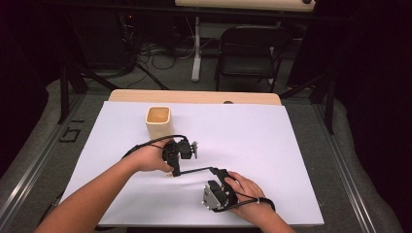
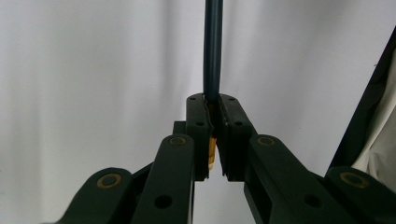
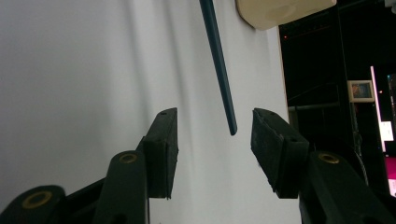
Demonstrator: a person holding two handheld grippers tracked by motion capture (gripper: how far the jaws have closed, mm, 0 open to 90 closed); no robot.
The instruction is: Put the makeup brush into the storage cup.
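Pencil (image 1: pixel 194 170) — dark blue, with a tan end — lies level just above the white sheet (image 1: pixel 272 145) near the table's front edge, clamped at its tan end by the left gripper (image 1: pixel 173 171), whose jaws are closed tight on it. At the pencil's 3 o'clock tip waits the right gripper (image 1: pixel 219 175), jaws parted on either side of the tip, not touching. A cream square cup (image 1: pixel 159 121) stands at 11 o'clock, well apart.

No words, labels or numbers can be read anywhere (the far lit screen is blurred)
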